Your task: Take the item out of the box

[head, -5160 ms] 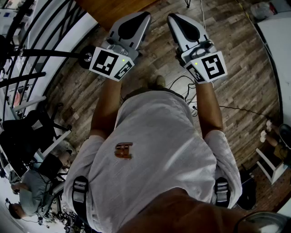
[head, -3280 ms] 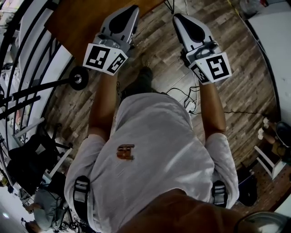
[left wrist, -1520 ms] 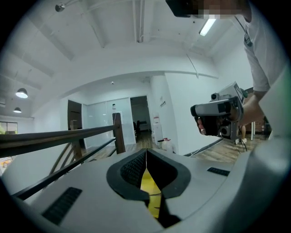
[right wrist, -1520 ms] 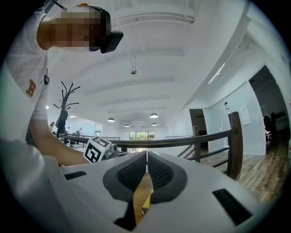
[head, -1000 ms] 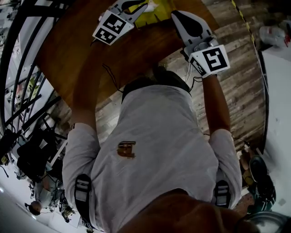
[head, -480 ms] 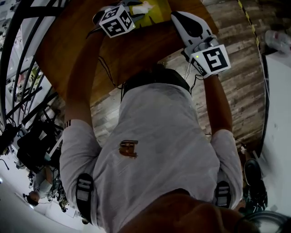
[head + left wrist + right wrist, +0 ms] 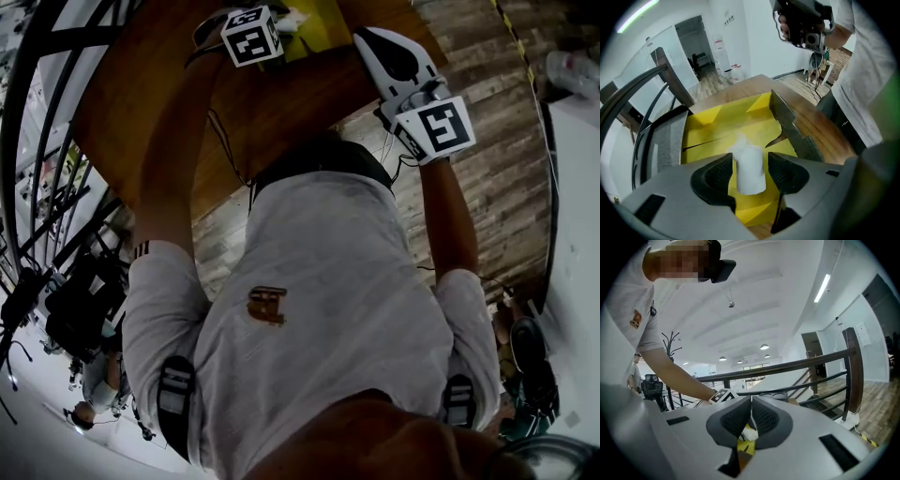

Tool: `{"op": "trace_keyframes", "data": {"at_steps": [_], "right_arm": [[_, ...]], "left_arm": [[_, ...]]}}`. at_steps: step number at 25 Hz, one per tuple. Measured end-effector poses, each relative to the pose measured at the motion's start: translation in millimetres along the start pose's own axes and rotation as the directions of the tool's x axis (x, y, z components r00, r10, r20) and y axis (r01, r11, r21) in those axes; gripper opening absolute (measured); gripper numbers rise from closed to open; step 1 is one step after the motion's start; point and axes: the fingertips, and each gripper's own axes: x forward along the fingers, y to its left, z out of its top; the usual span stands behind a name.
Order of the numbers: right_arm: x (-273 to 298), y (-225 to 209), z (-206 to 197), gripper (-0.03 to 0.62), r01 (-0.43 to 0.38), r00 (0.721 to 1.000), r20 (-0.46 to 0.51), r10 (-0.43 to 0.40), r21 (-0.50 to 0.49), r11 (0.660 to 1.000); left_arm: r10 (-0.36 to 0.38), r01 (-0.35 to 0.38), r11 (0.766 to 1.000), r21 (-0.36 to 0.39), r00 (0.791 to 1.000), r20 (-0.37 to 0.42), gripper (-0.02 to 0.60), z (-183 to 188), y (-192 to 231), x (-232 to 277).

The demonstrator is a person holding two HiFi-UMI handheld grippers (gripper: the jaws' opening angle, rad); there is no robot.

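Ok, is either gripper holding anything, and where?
Nothing is held. The left gripper is opening its jaws, the white item in the yellow box between them untouched; the right gripper is shut, empty.

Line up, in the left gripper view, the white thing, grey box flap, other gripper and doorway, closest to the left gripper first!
1. White item, between the left gripper's opening jaws.
2. Grey box flap, just ahead on the right.
3. Right gripper, high up on the right.
4. Doorway, far back on the left.
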Motion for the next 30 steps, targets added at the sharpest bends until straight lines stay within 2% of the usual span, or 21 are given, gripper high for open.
{"op": "trace_keyframes", "data": {"at_steps": [5, 8, 12, 16, 19, 26, 28, 30], "right_arm": [[0.7, -7.3, -0.6, 0.032, 0.024, 1.000, -0.004, -0.024, 0.011, 1.000], [0.3, -7.9, -7.3, 0.032, 0.031, 0.999, -0.013, -0.030, 0.017, 0.999], [-1.5, -7.1, -16.9, 0.032, 0.041, 0.999, -0.032, -0.040, 0.026, 0.999], [-3.0, -1.7, -21.0, 0.032, 0.048, 0.998, -0.040, -0.047, 0.027, 0.998], [-2.0, 2.2, -18.5, 0.032, 0.050, 0.998, -0.036, -0.050, 0.024, 0.998], [6.2, 24.2, -2.9, 0.032, 0.039, 0.999, -0.016, -0.039, -0.006, 0.999], [9.6, 31.1, 2.3, 0.032, 0.037, 0.999, -0.008, -0.037, -0.013, 0.999], [13.7, 38.2, 7.6, 0.032, 0.033, 0.999, -0.002, -0.033, -0.026, 0.999]], "left_arm": [[-0.022, 0.022, 1.000, 0.002, 1.000, 0.004, 0.252, 0.6, 1.5, 6.2], [-0.019, 0.019, 1.000, 0.002, 1.000, 0.014, 0.211, 0.9, 2.7, 6.9], [-0.014, 0.013, 1.000, 0.007, 1.000, 0.022, 0.205, 1.0, 3.5, 7.5], [0.021, -0.021, 1.000, -0.001, 0.999, 0.050, 0.202, 3.5, 4.6, 0.8], [0.070, -0.065, 0.997, -0.043, 0.991, 0.112, 0.202, 10.6, 10.2, -13.1], [0.206, -0.164, 0.972, -0.169, 0.939, 0.276, 0.202, 24.8, 14.7, -65.4], [0.247, -0.186, 0.960, -0.210, 0.915, 0.318, 0.202, 26.0, 15.7, -81.8], [0.291, -0.202, 0.944, -0.261, 0.883, 0.368, 0.202, 27.7, 16.3, -99.7]]}}
